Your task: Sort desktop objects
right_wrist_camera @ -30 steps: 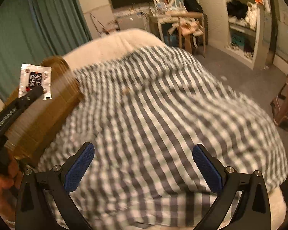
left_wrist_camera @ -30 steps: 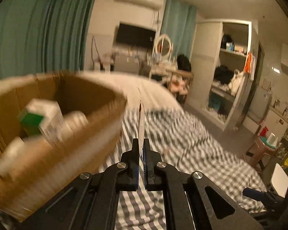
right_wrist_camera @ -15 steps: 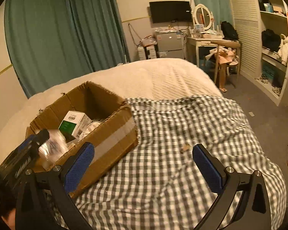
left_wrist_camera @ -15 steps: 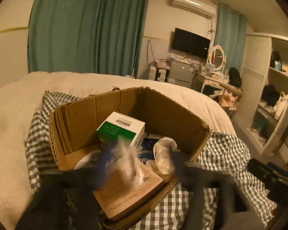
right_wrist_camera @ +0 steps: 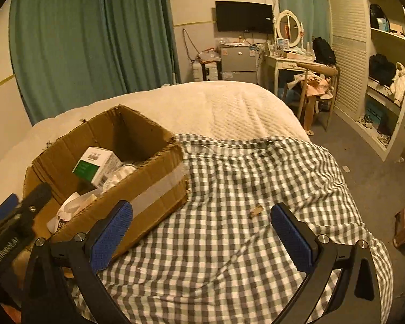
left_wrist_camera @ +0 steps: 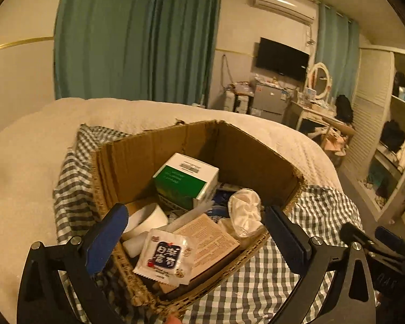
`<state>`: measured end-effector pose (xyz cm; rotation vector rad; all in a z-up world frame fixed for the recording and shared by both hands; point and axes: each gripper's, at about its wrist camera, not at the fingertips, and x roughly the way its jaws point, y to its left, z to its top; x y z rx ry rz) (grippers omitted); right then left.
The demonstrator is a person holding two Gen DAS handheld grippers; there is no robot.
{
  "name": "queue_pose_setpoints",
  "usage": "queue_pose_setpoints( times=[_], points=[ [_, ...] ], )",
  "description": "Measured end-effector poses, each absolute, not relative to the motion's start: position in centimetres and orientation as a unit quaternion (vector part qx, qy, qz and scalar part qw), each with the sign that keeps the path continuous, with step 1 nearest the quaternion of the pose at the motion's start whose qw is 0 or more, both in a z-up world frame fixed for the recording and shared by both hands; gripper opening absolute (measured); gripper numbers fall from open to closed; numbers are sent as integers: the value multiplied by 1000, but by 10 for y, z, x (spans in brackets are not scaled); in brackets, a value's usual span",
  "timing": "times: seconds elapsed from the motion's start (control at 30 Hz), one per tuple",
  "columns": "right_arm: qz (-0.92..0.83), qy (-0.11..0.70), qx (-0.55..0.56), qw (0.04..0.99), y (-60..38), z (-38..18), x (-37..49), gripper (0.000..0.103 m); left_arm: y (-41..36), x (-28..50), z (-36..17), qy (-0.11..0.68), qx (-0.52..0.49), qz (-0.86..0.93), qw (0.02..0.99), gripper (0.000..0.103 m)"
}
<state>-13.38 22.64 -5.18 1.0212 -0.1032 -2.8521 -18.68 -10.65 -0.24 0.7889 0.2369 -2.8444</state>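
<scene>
An open cardboard box (left_wrist_camera: 245,148) (right_wrist_camera: 154,172) sits on the checked cloth on the bed. Inside lie a green-and-white carton (left_wrist_camera: 186,179) (right_wrist_camera: 94,166), a roll of white tape (left_wrist_camera: 145,220), a crumpled white wrapper (left_wrist_camera: 244,214), a brown printed packet (left_wrist_camera: 210,239) and a white sachet with a dark label (left_wrist_camera: 166,255). My left gripper (left_wrist_camera: 194,236) hangs open just above the box's near end, with the sachet lying loose below it. My right gripper (right_wrist_camera: 202,230) stands open over the checked cloth (right_wrist_camera: 256,189), right of the box, holding nothing.
A small brown scrap (right_wrist_camera: 256,212) lies on the cloth between the right fingers. The white quilt (right_wrist_camera: 229,108) covers the far bed. Beyond stand teal curtains (left_wrist_camera: 137,40), a dresser with mirror (right_wrist_camera: 289,54), a wooden chair (right_wrist_camera: 316,86) and open shelves (right_wrist_camera: 386,75).
My left gripper swung over the box, opened and let go of the white sachet, which now lies in the box. The right gripper stayed open while its view steadied over the cloth.
</scene>
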Motion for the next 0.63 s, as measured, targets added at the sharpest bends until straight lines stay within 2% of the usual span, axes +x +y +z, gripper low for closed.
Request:
queue_pose_setpoints(
  times=[0.37,0.53,0.63],
  points=[
    [-935,-31,349,44,236,-56,-139,103,-98,-189,-5,26,279,-949,145,103],
    [-930,-27,364,46,229,-68,-143,103,-108,-194,-15,88,307,-942,105,103],
    [-927,-32,371,50,226,-75,-143,103,-103,-195,-14,58,302,-943,123,103]
  ],
)
